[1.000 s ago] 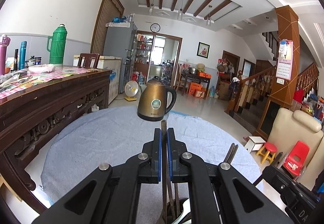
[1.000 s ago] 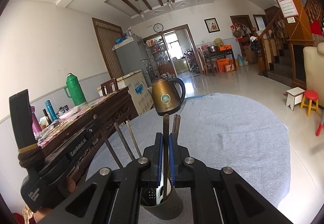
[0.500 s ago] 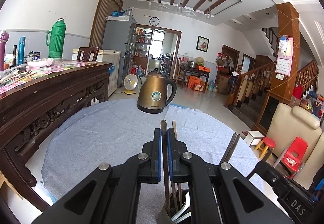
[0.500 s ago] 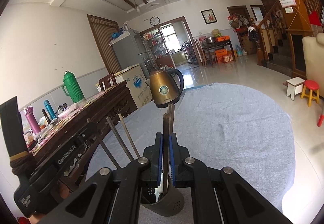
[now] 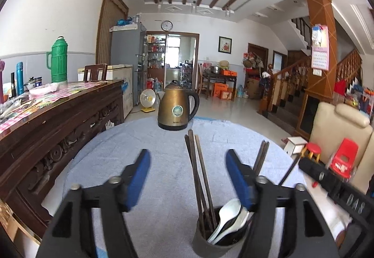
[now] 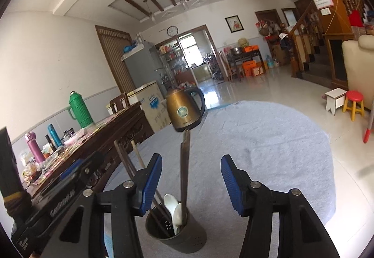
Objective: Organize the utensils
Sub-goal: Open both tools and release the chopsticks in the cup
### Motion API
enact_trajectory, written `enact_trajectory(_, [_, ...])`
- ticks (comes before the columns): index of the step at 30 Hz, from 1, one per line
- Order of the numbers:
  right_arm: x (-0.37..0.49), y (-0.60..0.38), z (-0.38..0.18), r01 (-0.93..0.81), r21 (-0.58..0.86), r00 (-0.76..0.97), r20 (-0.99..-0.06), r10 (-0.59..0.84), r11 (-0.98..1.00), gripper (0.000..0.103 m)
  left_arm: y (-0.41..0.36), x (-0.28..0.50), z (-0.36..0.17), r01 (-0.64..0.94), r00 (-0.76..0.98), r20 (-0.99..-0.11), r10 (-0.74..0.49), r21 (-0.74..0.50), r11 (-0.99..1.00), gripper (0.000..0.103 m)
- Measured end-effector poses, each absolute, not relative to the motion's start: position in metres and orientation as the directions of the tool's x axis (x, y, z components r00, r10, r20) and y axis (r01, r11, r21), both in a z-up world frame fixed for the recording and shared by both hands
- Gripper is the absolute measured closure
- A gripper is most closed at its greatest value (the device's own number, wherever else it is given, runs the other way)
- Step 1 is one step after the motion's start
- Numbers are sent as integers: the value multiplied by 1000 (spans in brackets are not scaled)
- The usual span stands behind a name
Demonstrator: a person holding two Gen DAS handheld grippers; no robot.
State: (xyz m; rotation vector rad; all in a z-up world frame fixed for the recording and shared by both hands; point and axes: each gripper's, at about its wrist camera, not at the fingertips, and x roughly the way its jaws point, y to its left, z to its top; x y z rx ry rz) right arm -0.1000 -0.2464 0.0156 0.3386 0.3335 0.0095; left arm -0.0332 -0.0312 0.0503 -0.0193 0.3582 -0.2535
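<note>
My left claw (image 5: 188,178) and my right claw (image 6: 190,182) have both just been opening, and now each stands wide apart and pinches nothing. The chopsticks (image 5: 198,171) I was pinching stand loose between my pads, down in the dark cup (image 5: 218,238) with the white spoons (image 5: 230,217). I think this drop is done and my claws can back away. My other tool says "DAS" in one view and something like "GenRobot" in the other. Far back, the gold kettle (image 5: 176,109) has a round badge, too small to read.
</note>
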Motion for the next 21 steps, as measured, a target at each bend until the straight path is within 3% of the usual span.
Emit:
enact_trajectory(9, [-104, -260, 24, 98, 301, 929, -369, 22, 948, 46, -32, -44, 54, 180, 885, -440, -150, 28, 983, 25])
enact_trajectory(13, [-107, -259, 24, 112, 280, 911, -412, 14, 953, 39, -29, -49, 56, 144, 879, -465, -103, 53, 988, 23])
enact_trajectory(21, [-120, -253, 22, 116, 230, 885, -465, 5, 966, 37, -20, -62, 66, 96, 884, -466, -39, 99, 990, 21])
